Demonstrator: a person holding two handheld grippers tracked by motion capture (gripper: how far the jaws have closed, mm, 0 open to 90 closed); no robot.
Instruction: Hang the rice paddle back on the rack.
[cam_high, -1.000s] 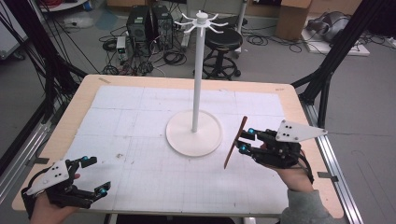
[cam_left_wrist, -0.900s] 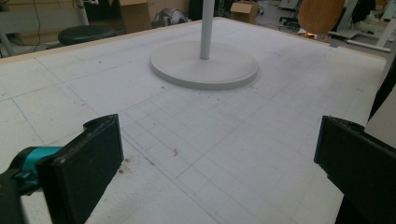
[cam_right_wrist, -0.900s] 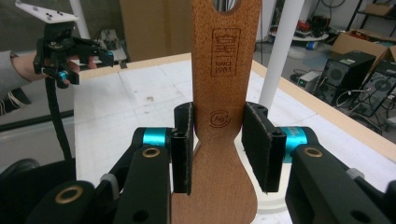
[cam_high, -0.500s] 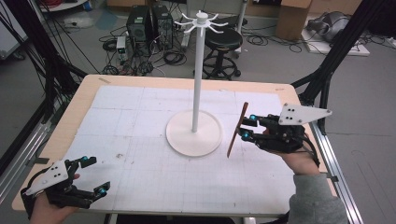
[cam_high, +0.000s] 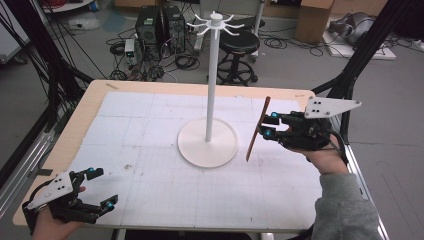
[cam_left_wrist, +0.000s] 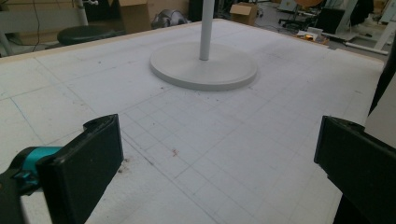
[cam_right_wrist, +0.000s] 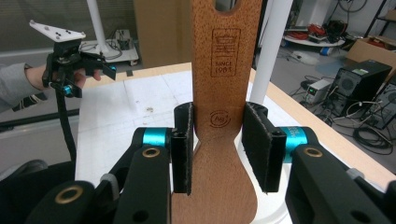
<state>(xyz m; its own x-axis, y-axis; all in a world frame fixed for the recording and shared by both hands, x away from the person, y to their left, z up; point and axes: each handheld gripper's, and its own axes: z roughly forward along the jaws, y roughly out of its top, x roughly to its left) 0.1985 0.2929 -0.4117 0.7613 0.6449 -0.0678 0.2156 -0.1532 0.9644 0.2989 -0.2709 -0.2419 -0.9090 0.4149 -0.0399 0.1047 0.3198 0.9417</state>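
1. Cables, computer towers and a black stool (cam_high: 239, 46) crowd the floor beyond the pale gridded desk (cam_high: 150, 125).
2. Compared with a second ago, the right tool (cam_high: 269, 125) has risen and drawn a little farther from the person, taking the wooden spatula (cam_high: 258, 129) with it, so the spatula's lower end now hangs clear above the desk.
3. Its two pads are clamped on the spatula's neck, where the handle widens into the blade; in the right gripper view the wooden spatula (cam_right_wrist: 224, 88) stands upright between them, handle end up, with a hole near its top.
4. The left tool (cam_high: 97, 189) has not shifted from the near left corner of the desk; its jaws stand wide apart with nothing between them.
5. Just left of the spatula stands the white rack (cam_high: 212, 85): a round base, a tall thin pole and a crown of hooks at the top.
6. That pole rises between the right tool and the left half of the desk; spatula and rack are near but not touching.
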